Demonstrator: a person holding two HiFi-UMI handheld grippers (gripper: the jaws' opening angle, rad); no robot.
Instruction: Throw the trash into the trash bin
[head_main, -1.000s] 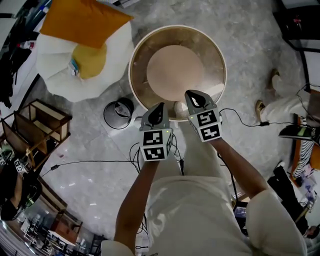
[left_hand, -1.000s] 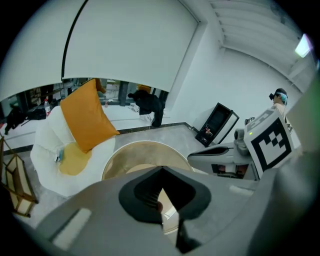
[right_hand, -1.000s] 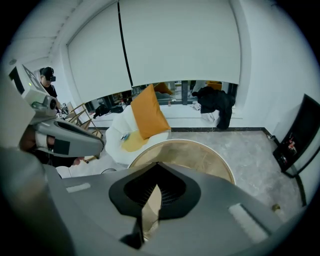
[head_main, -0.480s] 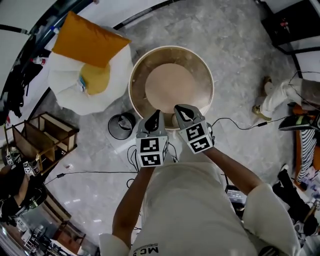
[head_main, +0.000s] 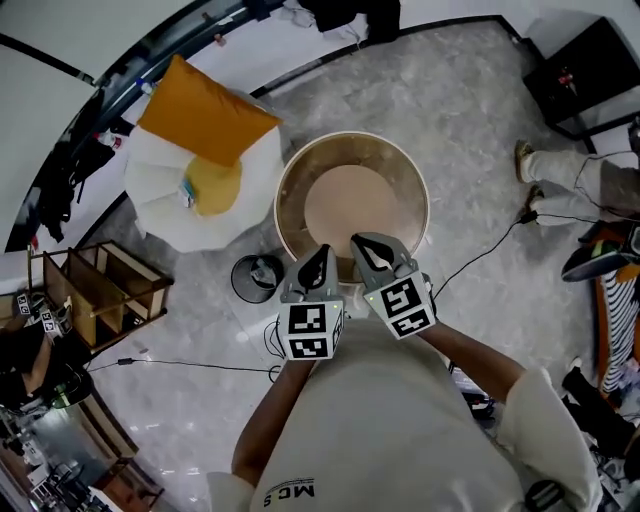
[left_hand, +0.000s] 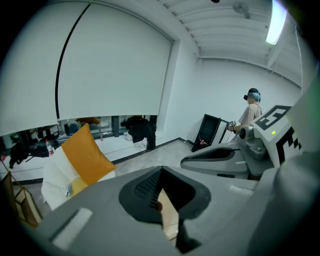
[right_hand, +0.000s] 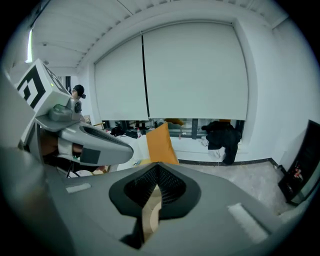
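**2 shut grippers over the tabletop edge, bin on the floor at their left**

The left gripper (head_main: 319, 252) and the right gripper (head_main: 359, 241) sit side by side just below the middle of the head view, over the near rim of the round tabletop (head_main: 350, 195). Each gripper view shows its jaws clamped together at the tips. Only a narrow slit is left behind them, with tan tabletop showing through and nothing pinched that can be made out. No piece of trash can be picked out in any view.

The trash bin (head_main: 240, 290), small, round and dark, stands on the floor just left of the left gripper, beside the tabletop's lower-left edge.

Counted: 2 grippers, 1 trash bin, 1 round tabletop, 1 white beanbag (head_main: 165, 215) in the upper left carrying 1 orange cushion (head_main: 205, 125) and 1 yellow cushion (head_main: 212, 185), and 1 wooden shelf (head_main: 110, 290) at the left edge.

Each gripper's cube bears black-and-white square markers. The letters "MC" read upside down on the person's shirt (head_main: 300, 492) at the bottom. No other writing is legible.
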